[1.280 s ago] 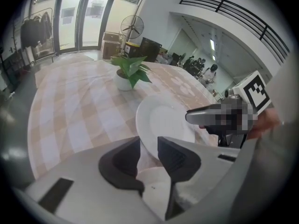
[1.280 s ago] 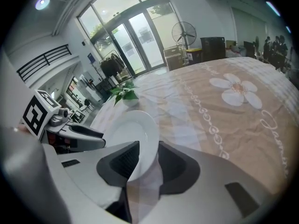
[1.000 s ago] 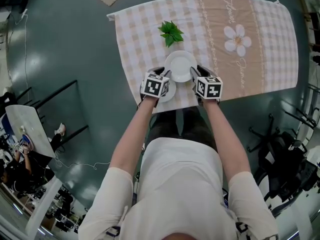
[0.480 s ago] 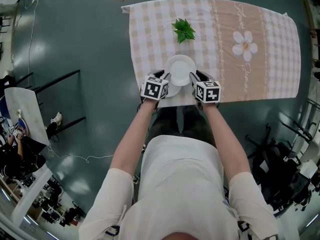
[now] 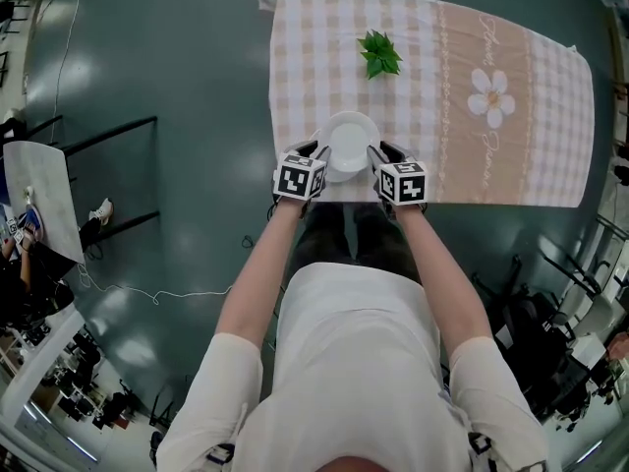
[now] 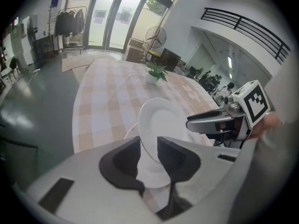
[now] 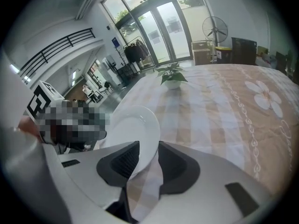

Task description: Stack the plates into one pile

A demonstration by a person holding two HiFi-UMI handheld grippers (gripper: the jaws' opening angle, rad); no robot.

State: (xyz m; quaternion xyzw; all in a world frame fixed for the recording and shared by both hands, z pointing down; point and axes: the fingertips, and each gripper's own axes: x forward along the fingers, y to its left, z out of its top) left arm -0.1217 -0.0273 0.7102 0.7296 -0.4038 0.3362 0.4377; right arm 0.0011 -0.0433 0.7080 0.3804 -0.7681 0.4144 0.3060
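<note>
A white plate (image 5: 346,143) hangs just above the near edge of the checked tablecloth (image 5: 432,87), held by both grippers. My left gripper (image 5: 319,151) is shut on its left rim and my right gripper (image 5: 376,152) on its right rim. In the left gripper view the plate (image 6: 161,125) stands tilted between the pads (image 6: 174,154), with the right gripper (image 6: 212,122) across it. The right gripper view shows the rim (image 7: 140,125) between its pads. The rim of a second white plate (image 6: 129,129) shows on the cloth under the held one; the rest is hidden.
A small green plant (image 5: 379,55) in a white pot stands farther back on the cloth. A white flower print (image 5: 491,97) marks the tan band to the right. The table's near edge lies right below the grippers, and dark floor lies to the left.
Both grippers have carried the plate leftward along the near edge of the cloth. It now covers the second plate, which earlier showed beside the left gripper.
</note>
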